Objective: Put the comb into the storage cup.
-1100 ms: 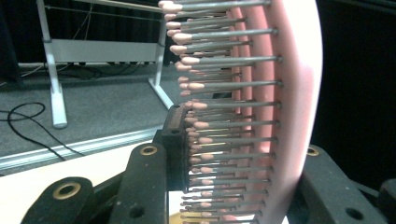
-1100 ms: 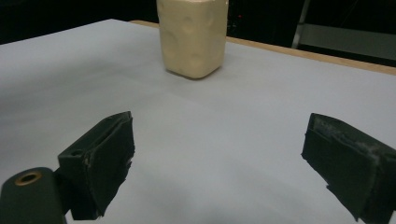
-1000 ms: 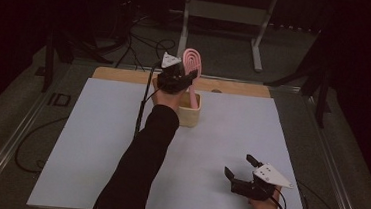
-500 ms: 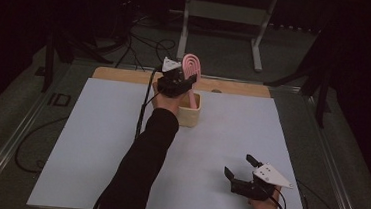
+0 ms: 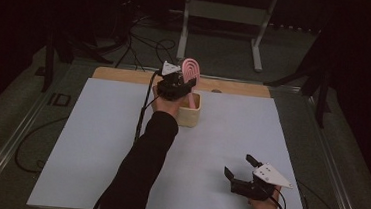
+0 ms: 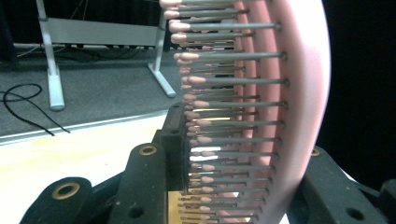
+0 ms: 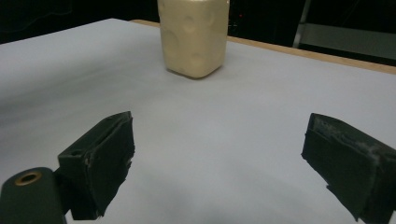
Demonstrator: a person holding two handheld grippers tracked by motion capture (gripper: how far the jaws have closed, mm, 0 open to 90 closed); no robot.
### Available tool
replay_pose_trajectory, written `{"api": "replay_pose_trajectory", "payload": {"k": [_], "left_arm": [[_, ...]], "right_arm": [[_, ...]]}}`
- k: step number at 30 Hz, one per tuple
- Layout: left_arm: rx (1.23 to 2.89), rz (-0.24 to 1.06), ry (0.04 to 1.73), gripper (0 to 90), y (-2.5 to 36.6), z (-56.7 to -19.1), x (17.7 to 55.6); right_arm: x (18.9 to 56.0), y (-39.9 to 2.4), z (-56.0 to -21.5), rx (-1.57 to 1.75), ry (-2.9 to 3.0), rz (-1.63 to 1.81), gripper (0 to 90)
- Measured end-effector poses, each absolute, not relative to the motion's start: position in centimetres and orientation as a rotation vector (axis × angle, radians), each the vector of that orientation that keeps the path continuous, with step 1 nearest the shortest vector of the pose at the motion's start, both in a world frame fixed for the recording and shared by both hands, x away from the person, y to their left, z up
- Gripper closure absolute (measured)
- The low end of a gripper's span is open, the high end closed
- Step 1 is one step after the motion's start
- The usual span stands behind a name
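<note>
A pink hairbrush (image 5: 191, 70) stands upright with its head up, and its handle reaches down into a cream cup (image 5: 190, 116) at the far middle of the white table top (image 5: 95, 142). My left gripper (image 5: 185, 87) is shut on the brush just above the cup's rim. In the left gripper view the bristles and the pink back (image 6: 299, 93) sit between the black jaws of the left gripper (image 6: 247, 154). My right gripper (image 5: 239, 165) rests open near the front right edge with nothing in it. From the right gripper (image 7: 219, 158), the cup (image 7: 194, 37) stands farther off.
A wooden strip (image 5: 235, 87) runs along the table's far edge. Behind it stand a metal frame's legs (image 5: 255, 50), with cables (image 5: 143, 41) on the dark floor. A cable (image 5: 145, 111) trails from the left gripper along the sleeve.
My left gripper has sunk a little toward the cup with the brush in it. The right gripper has stayed where it was.
</note>
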State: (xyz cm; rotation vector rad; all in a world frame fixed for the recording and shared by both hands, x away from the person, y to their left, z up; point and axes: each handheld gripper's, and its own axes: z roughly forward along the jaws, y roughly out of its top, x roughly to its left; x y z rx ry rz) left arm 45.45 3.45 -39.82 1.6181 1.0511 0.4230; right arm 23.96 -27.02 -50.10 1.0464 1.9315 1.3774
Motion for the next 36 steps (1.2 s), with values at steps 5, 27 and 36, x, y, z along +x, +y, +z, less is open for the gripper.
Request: {"api": "replay_pose_trajectory", "payload": {"k": [5,27,36], "left_arm": [[1.627,0.416,1.055,63.6,3.4,-40.2,45.4],[1.642,0.398,1.073,63.2,3.5,-41.8,45.2],[1.653,0.391,1.07,63.0,3.4,-42.1,45.0]], "right_arm": [[24.0,-27.0,-50.1,1.048,1.934,1.379,9.0],[24.0,-27.0,-50.1,1.046,1.936,1.375,9.0],[24.0,-26.9,-50.2,1.047,1.941,1.371,9.0]]}}
